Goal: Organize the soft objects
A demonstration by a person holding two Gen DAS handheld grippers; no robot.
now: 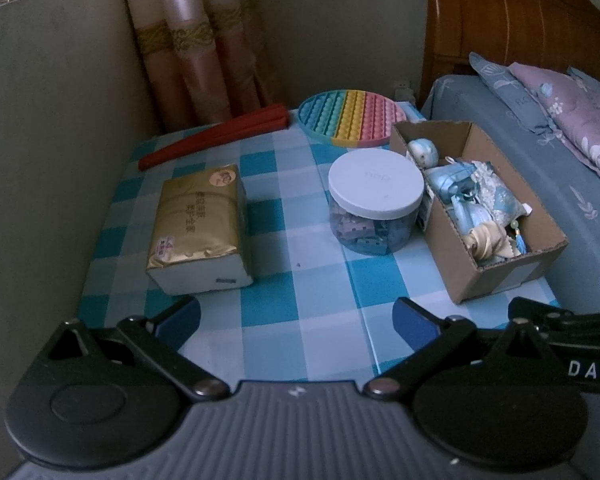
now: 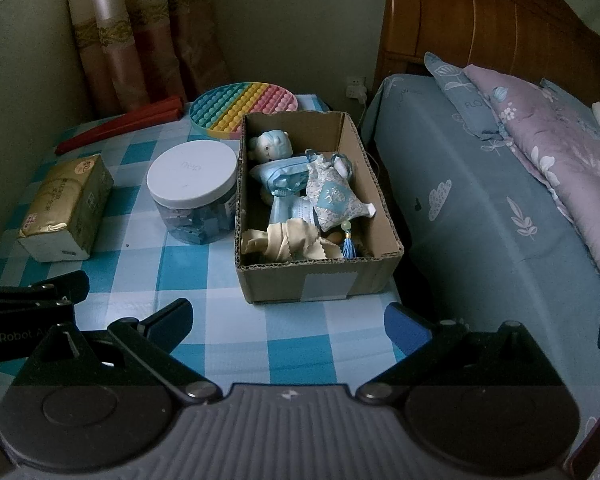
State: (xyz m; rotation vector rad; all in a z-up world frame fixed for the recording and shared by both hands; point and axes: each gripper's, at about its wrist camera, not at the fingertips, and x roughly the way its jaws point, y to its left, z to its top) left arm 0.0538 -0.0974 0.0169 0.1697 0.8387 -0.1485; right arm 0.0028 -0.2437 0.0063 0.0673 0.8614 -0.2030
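Note:
A cardboard box [image 2: 320, 280] stands on the checked table [image 2: 220, 320] beside the bed. In it lie a blue doll [image 2: 270, 148], a blue patterned sachet [image 2: 332, 198] with a tassel, and a cream cloth [image 2: 284, 244]. The box also shows in the left wrist view [image 1: 496, 276]. My left gripper [image 1: 296, 316] is open and empty above the table's front edge. My right gripper [image 2: 288, 320] is open and empty, just in front of the box.
A gold tissue pack [image 1: 198, 224], a white-lidded jar [image 1: 376, 196] of blue pieces, a rainbow pop-it disc [image 1: 352, 118] and a red folded fan [image 1: 216, 136] sit on the table. The bed [image 2: 480, 200] with pillows lies to the right. Curtains hang behind.

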